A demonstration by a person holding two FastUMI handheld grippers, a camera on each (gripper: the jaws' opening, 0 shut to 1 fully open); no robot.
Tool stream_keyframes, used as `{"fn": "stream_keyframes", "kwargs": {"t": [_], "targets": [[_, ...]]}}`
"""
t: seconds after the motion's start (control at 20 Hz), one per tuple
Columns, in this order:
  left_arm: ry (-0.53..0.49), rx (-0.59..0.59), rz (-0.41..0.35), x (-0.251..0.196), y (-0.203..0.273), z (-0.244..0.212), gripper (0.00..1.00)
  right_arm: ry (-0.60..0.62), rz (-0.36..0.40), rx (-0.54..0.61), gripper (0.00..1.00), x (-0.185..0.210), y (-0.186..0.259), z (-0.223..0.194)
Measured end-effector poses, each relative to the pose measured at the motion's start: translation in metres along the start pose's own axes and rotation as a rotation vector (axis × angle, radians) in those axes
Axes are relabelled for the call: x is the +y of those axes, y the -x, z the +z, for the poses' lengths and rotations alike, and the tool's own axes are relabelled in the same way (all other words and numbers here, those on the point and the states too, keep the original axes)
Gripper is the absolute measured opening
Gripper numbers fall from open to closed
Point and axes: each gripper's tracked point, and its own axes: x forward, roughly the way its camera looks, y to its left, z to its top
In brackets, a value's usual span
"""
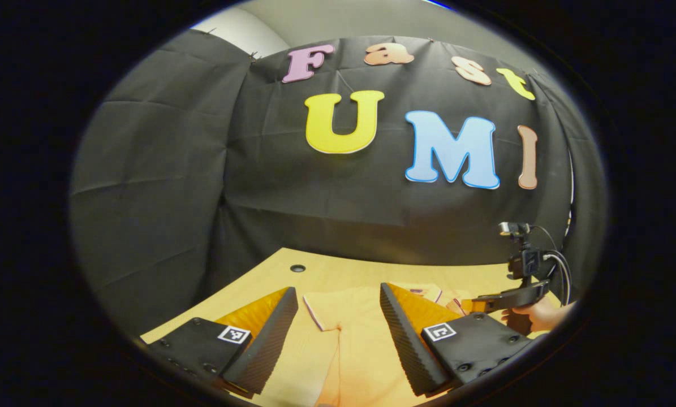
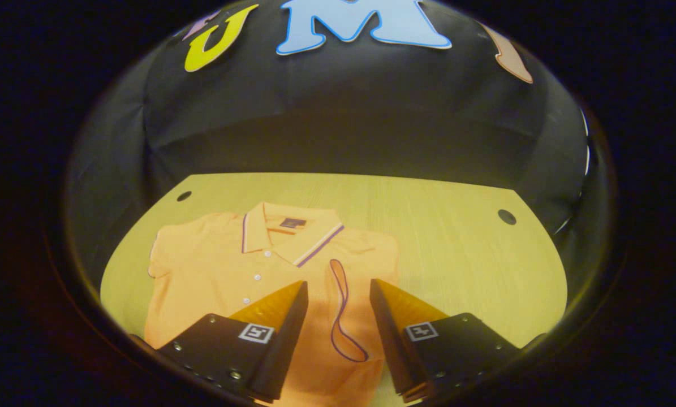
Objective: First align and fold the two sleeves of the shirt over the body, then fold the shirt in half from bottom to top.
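Both claws, left gripper (image 1: 338, 333) and right gripper (image 2: 338, 325), hang open and empty over the shirt (image 2: 230, 271), its right sleeve (image 2: 346, 316) already folded in, probably lining up the other sleeve (image 2: 159, 254).

Left gripper (image 1: 338, 325) jaws apart over shirt (image 1: 349, 333) on surface (image 1: 338, 271); right gripper (image 1: 479, 305) hand-held at far right.
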Motion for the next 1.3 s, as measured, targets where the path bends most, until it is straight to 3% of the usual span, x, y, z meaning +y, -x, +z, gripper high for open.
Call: {"fn": "stream_keyframes", "kwargs": {"t": [0.05,0.15,0.75,1.3], "targets": [[0.007,0.01,-0.009,-0.001,-0.008,-0.003,0.94,-0.014,0.004,-0.018,0.84,0.004,0.009,0.003],[0.015,0.032,-0.025,0.002,-0.023,-0.013,0.96,-0.022,0.002,-0.059,0.98,0.01,0.03,0.012],[-0.005,0.152,-0.069,0.041,-0.157,-0.078,0.95,-0.072,-0.114,-0.289,0.98,0.039,0.18,0.054],[0.071,0.326,0.052,0.075,-0.251,-0.166,0.94,-0.03,-0.203,-0.303,0.98,0.051,0.257,0.03]]}}
